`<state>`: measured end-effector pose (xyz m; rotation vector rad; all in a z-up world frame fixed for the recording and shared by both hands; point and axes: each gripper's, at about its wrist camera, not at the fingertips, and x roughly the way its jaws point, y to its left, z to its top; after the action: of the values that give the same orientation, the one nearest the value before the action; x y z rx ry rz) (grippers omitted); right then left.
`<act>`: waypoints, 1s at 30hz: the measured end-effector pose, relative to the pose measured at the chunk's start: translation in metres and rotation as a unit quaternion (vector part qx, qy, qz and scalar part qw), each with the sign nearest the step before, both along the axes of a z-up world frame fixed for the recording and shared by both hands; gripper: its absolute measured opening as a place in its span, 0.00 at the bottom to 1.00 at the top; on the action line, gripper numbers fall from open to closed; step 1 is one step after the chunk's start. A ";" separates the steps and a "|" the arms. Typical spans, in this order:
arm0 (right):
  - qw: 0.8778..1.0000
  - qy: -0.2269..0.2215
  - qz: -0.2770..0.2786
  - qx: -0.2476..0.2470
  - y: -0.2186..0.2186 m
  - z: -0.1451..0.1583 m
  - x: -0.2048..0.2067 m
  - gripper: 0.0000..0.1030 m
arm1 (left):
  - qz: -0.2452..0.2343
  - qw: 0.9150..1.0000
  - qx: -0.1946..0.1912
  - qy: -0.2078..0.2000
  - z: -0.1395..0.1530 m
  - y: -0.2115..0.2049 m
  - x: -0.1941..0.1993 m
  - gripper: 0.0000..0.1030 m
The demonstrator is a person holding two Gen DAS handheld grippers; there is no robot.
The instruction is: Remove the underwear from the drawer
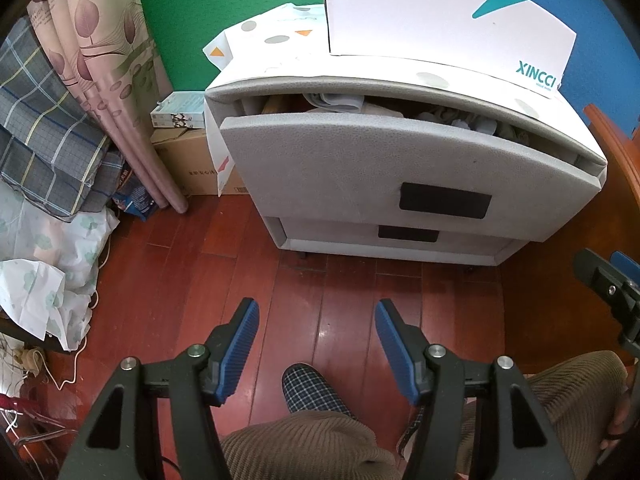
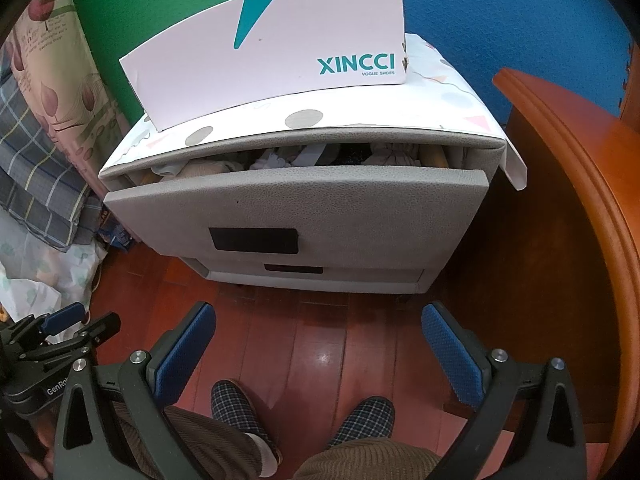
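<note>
Underwear (image 2: 280, 159) heaped in ajar drawer (image 2: 304, 204); "VOGUE SHOES" only right view.

One grey cabinet (image 2: 304, 208) is standing on the floor, showing two drawers: the top drawer (image 1: 360, 160) and the bottom drawer (image 1: 400, 236). One white shoebox (image 2: 272, 48) is sitting on top. Two grippers are showing, the left gripper (image 1: 316, 312) and the right gripper (image 2: 320, 316). Two checked slippers (image 2: 236, 404) are peeking in below. The clothes (image 2: 280, 158) are lying too jumbled for counting.
</note>
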<state>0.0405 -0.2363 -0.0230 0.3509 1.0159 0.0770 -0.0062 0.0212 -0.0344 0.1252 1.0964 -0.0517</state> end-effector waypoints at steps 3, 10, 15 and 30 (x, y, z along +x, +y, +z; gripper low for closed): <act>1.000 -0.001 0.000 0.001 0.000 0.000 -0.001 0.99 | 0.000 1.000 0.001 -0.001 0.000 0.000 0.000 0.60; 1.000 -0.003 -0.002 0.004 -0.002 0.000 0.000 0.99 | -0.002 1.000 0.001 -0.005 0.002 0.000 -0.001 0.60; 1.000 -0.003 -0.003 0.006 -0.002 0.000 0.000 0.99 | -0.002 1.000 0.001 -0.006 0.003 0.001 -0.002 0.60; 1.000 -0.004 -0.003 0.016 -0.006 -0.001 0.000 0.99 | 0.003 1.000 -0.015 -0.009 0.010 0.005 0.003 0.60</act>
<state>0.0409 -0.2426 -0.0239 0.3827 1.0073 0.0882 -0.0034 0.0259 -0.0243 0.0948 1.0780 -0.0609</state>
